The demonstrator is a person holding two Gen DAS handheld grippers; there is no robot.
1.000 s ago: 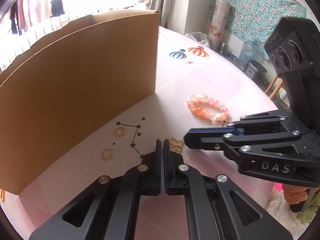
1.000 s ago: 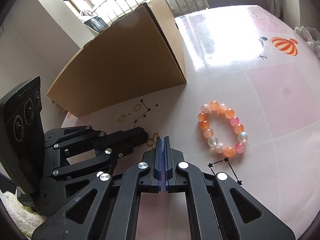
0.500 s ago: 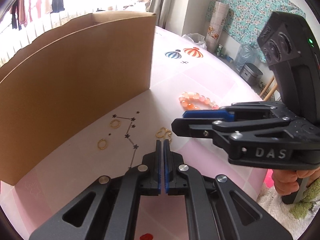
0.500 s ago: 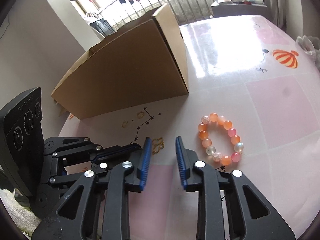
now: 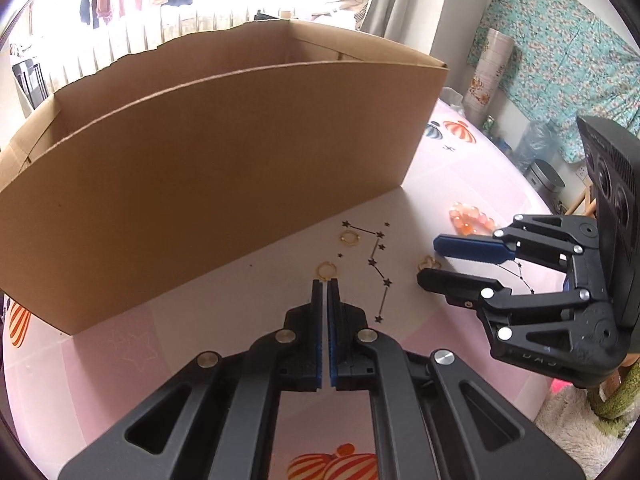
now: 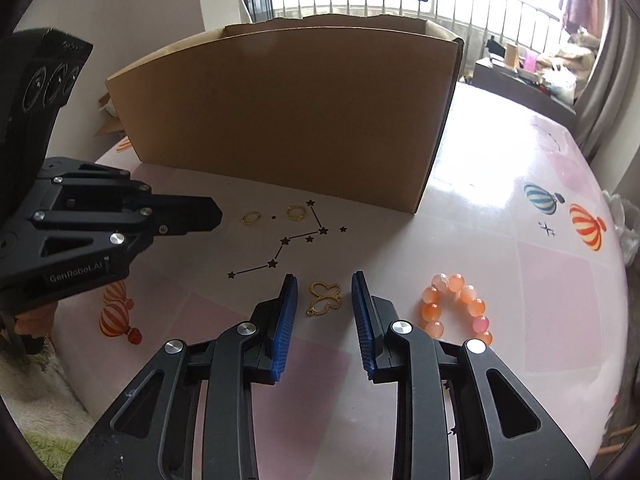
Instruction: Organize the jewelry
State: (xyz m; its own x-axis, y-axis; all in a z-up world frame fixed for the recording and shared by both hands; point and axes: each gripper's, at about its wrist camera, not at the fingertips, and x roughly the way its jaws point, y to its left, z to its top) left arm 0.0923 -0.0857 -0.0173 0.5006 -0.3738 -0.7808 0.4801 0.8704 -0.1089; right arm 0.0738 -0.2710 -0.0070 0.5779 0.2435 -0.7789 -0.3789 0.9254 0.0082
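Four pieces of jewelry lie loose on the pink bench point(image 6: 500, 184), none yet put away: a gold butterfly charm point(image 6: 325, 298) flat on the surface, two small gold rings point(image 6: 251, 217) point(image 6: 295, 211) nearer the cardboard box point(image 6: 296, 108), and an orange bead bracelet point(image 6: 456, 306) off to the right of the charm. The charm sits between the blue pads of the right tool point(image 6: 325, 280), which is spread wide with a pad on either side and touching neither, so the step in hand looks like the pick-up of the butterfly. The next move, as I judge it, calls for settling the pads down to the bench and closing squarely across the thin, flat charm, since it offers little height to bite and could slide or flip out; then it would need carrying over the box wall. The left tool point(image 5: 325, 282) is closed to a thin slit and holds nothing, its tips just short of the nearer ring point(image 5: 326, 269), with the second ring point(image 5: 349, 237) beyond it toward the box point(image 5: 224, 168). Against a second ago, the right tool has gone from fully closed to wide open and has lined up on the charm, while the left has swung away from the charm toward the rings, staying closed throughout
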